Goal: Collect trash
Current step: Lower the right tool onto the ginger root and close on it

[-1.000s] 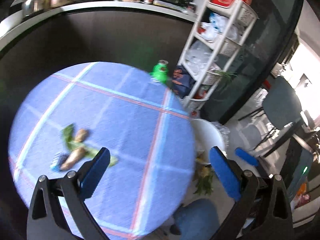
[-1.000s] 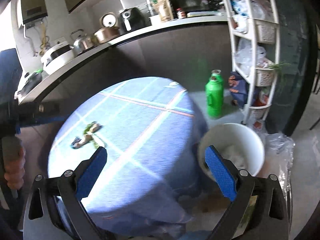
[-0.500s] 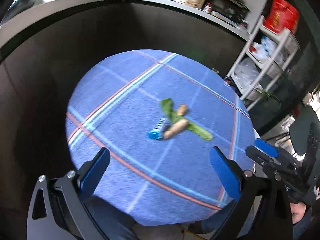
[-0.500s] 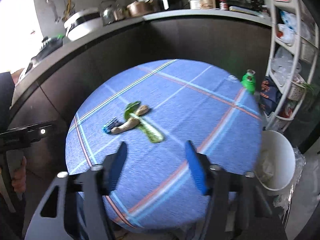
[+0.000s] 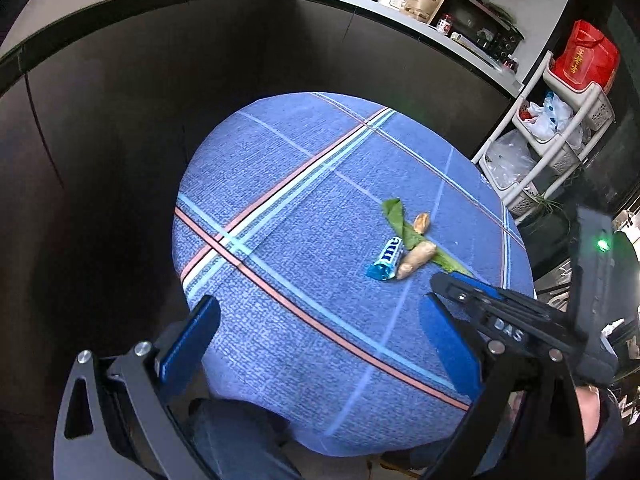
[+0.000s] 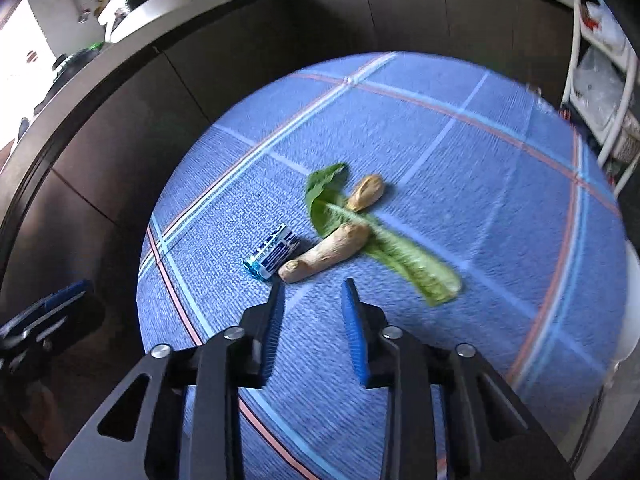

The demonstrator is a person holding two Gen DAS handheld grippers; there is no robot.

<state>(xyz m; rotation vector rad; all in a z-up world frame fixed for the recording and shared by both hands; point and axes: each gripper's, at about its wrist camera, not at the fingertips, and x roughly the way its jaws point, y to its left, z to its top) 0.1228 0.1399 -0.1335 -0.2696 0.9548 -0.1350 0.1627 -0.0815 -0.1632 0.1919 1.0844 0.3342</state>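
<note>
On the round blue plaid table lie a blue candy wrapper, a long ginger piece, a small ginger piece and a green leaf. The right wrist view shows the wrapper, long ginger, small ginger and leaf. My right gripper hovers just short of the long ginger, jaws partly closed and empty. My left gripper is wide open and empty above the table's near edge.
A dark curved counter with appliances wraps behind the table. A white shelf rack with bags stands at the right. A white bin rim shows at the table's right edge. My right gripper's body crosses the left wrist view.
Both grippers have swung over the table toward the trash. My right gripper has moved close to the ginger and its jaws have narrowed. The left stays wide open.
</note>
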